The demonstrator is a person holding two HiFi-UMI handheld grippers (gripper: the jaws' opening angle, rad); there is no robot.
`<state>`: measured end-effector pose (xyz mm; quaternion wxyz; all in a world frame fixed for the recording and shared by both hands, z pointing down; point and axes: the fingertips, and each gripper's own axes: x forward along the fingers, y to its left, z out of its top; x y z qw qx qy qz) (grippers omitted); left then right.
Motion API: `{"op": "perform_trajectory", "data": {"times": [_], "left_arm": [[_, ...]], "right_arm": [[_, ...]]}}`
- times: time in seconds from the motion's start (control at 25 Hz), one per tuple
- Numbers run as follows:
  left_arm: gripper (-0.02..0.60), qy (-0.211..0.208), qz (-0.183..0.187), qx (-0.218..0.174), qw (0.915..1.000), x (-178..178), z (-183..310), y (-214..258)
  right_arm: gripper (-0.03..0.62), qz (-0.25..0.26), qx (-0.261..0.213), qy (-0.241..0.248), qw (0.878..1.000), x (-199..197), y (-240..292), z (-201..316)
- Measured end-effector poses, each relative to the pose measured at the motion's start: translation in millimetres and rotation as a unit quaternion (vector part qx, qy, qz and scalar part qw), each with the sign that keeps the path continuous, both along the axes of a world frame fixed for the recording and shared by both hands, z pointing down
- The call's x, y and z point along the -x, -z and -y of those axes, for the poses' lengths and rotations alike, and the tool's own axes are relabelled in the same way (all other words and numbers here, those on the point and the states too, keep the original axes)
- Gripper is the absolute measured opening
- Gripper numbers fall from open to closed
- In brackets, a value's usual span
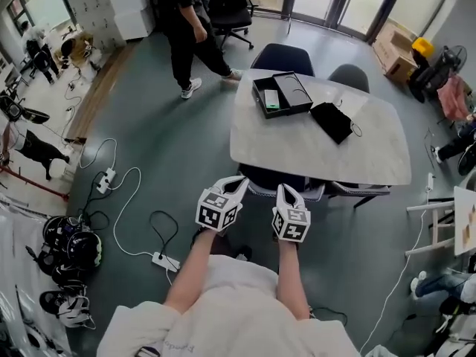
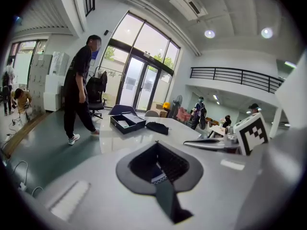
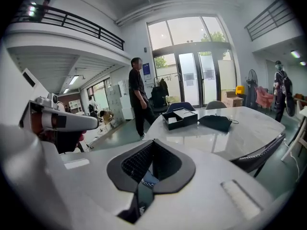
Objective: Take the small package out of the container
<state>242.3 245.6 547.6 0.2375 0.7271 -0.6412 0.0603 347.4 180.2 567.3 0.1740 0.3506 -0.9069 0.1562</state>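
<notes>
On the white table (image 1: 320,151) stands an open black container (image 1: 281,95), also visible in the left gripper view (image 2: 127,122) and the right gripper view (image 3: 180,117). A small pale package (image 1: 271,99) lies inside it, in its left half. Both grippers hang close to my body, short of the table's near edge and well away from the container. The left gripper (image 1: 236,182) has its jaws together with nothing between them (image 2: 157,143). The right gripper (image 1: 287,193) is likewise shut and empty (image 3: 152,143).
A black pouch (image 1: 332,121) lies on the table to the right of the container. Chairs (image 1: 281,56) stand at the far side and one (image 1: 286,184) is tucked under the near edge. A person (image 1: 186,36) walks at the back left. Cables and a power strip (image 1: 165,261) lie on the floor.
</notes>
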Motion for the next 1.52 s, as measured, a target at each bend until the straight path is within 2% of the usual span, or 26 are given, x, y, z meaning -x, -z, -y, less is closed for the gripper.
{"op": "perform_trajectory", "data": {"times": [0.24, 0.56, 0.8, 1.0, 1.16, 1.28, 1.44, 1.52], "left_arm": [[0.052, 0.015, -0.002, 0.0, 0.9999, 17.1, -7.2, 3.0], [0.052, -0.007, -0.016, 0.017, 0.9997, 52.1, 14.4, -23.8], [0.052, -0.03, -0.027, 0.016, 0.9991, 107.5, 55.1, -17.2], [0.052, -0.047, -0.033, 0.002, 0.9984, 165.9, 88.4, -7.1], [0.052, -0.061, -0.049, -0.001, 0.9969, 210.7, 105.6, -3.6], [0.052, -0.08, -0.051, 0.0, 0.9955, 235.8, 110.5, -4.5], [0.052, -0.1, -0.054, 0.001, 0.9935, 265.3, 110.5, -7.6], [0.052, -0.102, -0.059, 0.002, 0.9931, 279.2, 107.7, -9.3]], "right_arm": [[-0.005, 0.04, 0.002, 0.013, 0.999, 10.4, 6.6, -5.7], [-0.003, 0.074, 0.022, 0.01, 0.997, 33.9, -3.3, 11.8], [-0.003, 0.062, 0.024, -0.035, 0.997, 66.2, -1.5, 47.9], [-0.003, 0.068, 0.04, -0.086, 0.993, 106.6, -4.6, 73.5], [-0.003, 0.07, 0.032, -0.109, 0.991, 144.2, 7.3, 88.1], [-0.003, 0.088, 0.028, -0.127, 0.988, 172.9, 18.1, 96.7], [-0.003, 0.145, 0.036, -0.141, 0.979, 210.4, 34.4, 103.3], [-0.003, 0.147, 0.031, -0.138, 0.979, 226.6, 40.6, 102.5]]}}
